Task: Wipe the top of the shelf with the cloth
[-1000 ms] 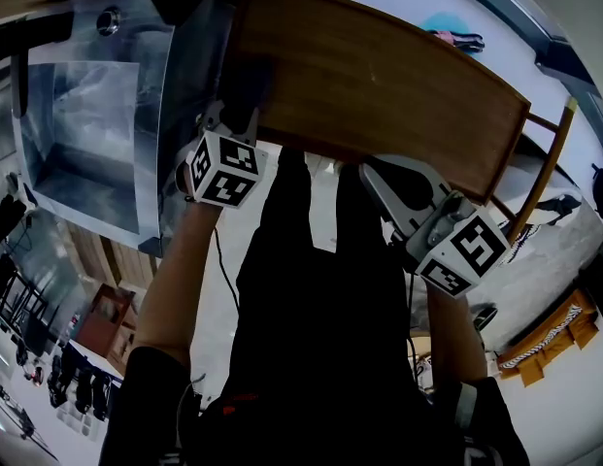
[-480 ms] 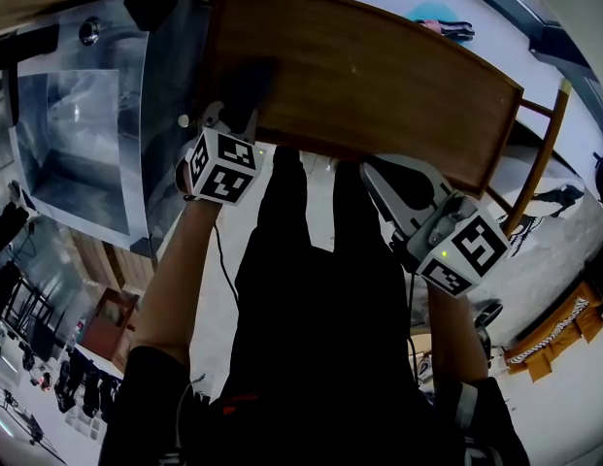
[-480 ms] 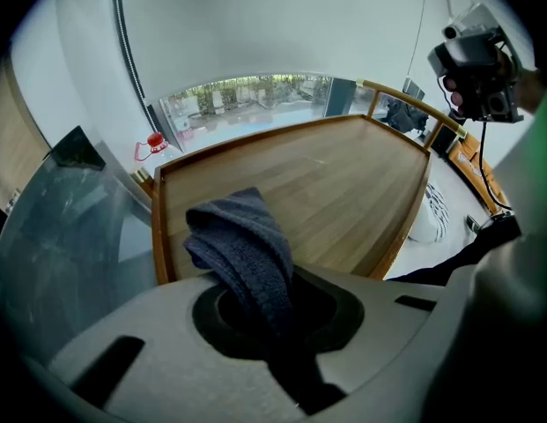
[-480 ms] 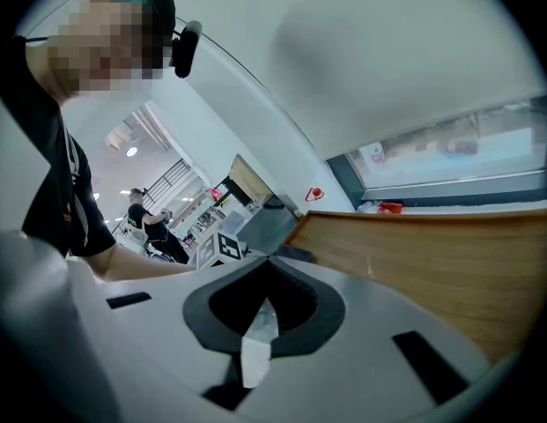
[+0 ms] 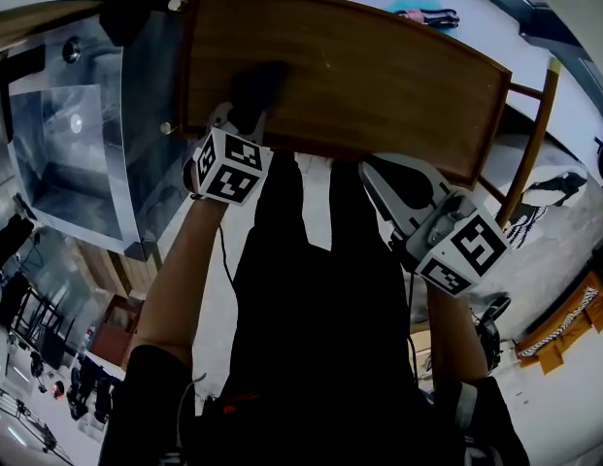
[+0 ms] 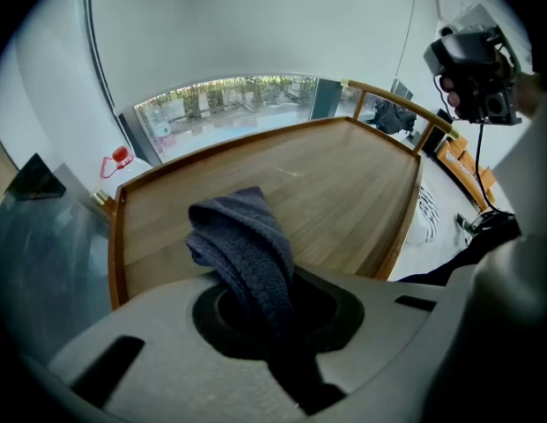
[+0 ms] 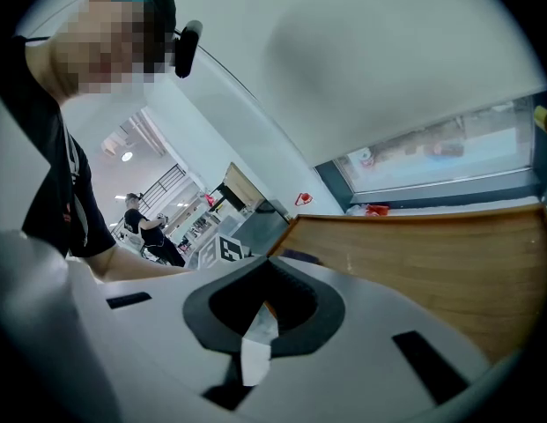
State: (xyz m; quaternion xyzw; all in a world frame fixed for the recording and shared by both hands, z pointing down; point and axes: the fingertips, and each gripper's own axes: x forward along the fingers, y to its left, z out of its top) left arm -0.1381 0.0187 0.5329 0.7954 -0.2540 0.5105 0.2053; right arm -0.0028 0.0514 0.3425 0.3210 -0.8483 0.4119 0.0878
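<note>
The left tool [image 5: 242, 120] has its jaws closed on the cloth [image 5: 257, 83], a dark blue, ribbed fabric. In the left gripper view the cloth [image 6: 245, 241] rises out of the left tool [image 6: 275, 305] as a folded bunch, and its free end droops forward over the top of the shelf [image 6: 343, 183]. From the head view the cloth lies on the top of the shelf [image 5: 379, 76] close to the near left corner, just ahead of the marker cube [image 5: 228, 166].

The right tool [image 5: 376, 175] is held off the wood, just beside the near edge of the shelf toward its right end. Its jaws are drawn together, with only a thin pale sliver showing in the seam, and they hold nothing. In its own view the right tool [image 7: 258, 314] looks across the brown boards of the shelf [image 7: 449, 254] at a low angle.

A steel sink [image 5: 78, 134] stands to the left of the shelf, touching or almost touching its left side. A wooden rail [image 5: 530, 134] stands off the right end. The person's dark trousers [image 5: 301, 309] fill the space between the two forearms, and a head-mounted camera [image 6: 471, 69] shows at the upper right of the left gripper view
</note>
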